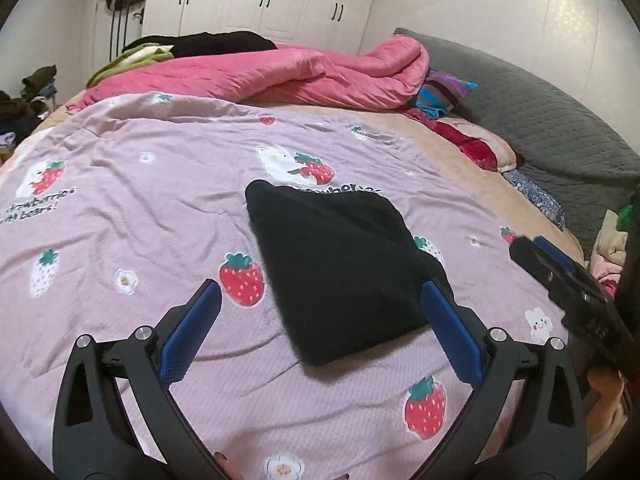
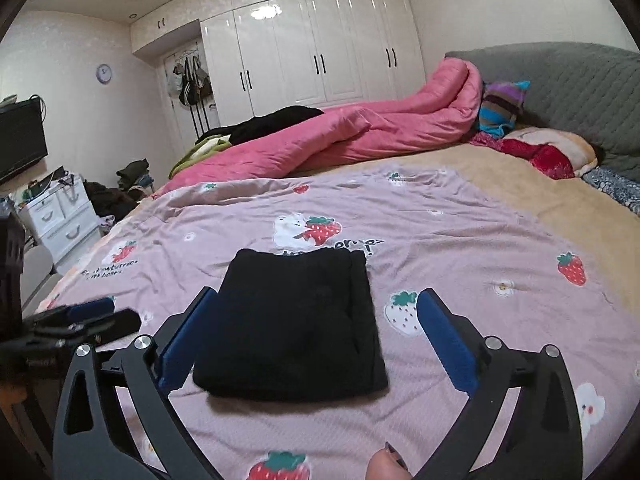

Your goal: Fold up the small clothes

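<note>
A black garment (image 1: 340, 268) lies folded into a flat rectangle on the pink strawberry-print sheet (image 1: 140, 208). In the left wrist view my left gripper (image 1: 320, 300) hangs above its near edge, blue pads wide apart, touching nothing. The right gripper (image 1: 560, 276) shows at that view's right edge, off the garment. In the right wrist view the folded black garment (image 2: 296, 324) sits between and beyond my right gripper (image 2: 316, 308), which is open and above the cloth. The left gripper (image 2: 88, 320) appears at the left of that view, beside the garment.
A pink quilt (image 2: 360, 136) is bunched along the far side of the bed, with dark clothes (image 2: 276, 120) behind it. Pillows (image 2: 548, 152) and a grey headboard (image 2: 580, 92) are at the right. White drawers (image 2: 60, 216) and a clothes heap (image 2: 112, 200) stand left of the bed.
</note>
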A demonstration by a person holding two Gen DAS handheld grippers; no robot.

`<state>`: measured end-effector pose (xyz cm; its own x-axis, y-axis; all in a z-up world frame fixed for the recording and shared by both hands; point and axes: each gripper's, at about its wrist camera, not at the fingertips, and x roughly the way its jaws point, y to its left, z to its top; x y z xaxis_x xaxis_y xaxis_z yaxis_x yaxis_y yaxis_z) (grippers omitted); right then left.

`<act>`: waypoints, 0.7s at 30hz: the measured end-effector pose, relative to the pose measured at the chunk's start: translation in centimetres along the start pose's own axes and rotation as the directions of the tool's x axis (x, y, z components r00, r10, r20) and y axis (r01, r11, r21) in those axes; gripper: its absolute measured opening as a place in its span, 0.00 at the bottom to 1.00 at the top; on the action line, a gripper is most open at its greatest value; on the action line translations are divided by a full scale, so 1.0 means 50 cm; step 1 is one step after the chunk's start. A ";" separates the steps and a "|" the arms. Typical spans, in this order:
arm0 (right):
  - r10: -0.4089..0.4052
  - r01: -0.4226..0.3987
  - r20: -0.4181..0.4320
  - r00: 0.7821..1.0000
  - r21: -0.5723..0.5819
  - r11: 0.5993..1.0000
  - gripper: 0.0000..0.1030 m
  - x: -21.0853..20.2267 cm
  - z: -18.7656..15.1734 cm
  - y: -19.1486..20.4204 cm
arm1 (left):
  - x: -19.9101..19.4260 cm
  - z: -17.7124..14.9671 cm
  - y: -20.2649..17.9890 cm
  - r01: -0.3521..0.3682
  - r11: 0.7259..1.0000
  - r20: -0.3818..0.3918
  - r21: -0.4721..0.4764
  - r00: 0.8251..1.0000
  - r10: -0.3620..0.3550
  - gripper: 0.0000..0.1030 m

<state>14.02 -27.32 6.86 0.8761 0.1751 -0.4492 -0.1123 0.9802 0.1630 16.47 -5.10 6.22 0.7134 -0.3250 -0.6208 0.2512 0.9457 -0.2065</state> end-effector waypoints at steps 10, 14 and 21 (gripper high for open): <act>-0.046 0.046 -0.005 0.999 -0.026 0.999 0.96 -0.077 -0.117 0.000 | -0.056 -0.087 -0.025 -0.060 0.995 0.016 0.074 0.998 0.059 0.91; -0.059 0.058 -0.010 0.998 -0.041 0.997 0.96 -0.100 -0.163 0.010 | -0.069 -0.130 -0.037 -0.059 0.995 0.011 0.082 0.998 0.058 0.91; -0.094 0.090 -0.051 0.994 -0.074 0.993 0.96 -0.105 -0.227 0.028 | -0.060 -0.217 -0.036 -0.036 0.998 -0.058 0.052 0.998 0.039 0.91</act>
<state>3.95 -25.80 -0.52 0.8578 0.0868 -0.5066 -0.0675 0.9961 0.0565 6.78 -5.73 0.24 0.6838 -0.2870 -0.6708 0.2593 0.9550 -0.1442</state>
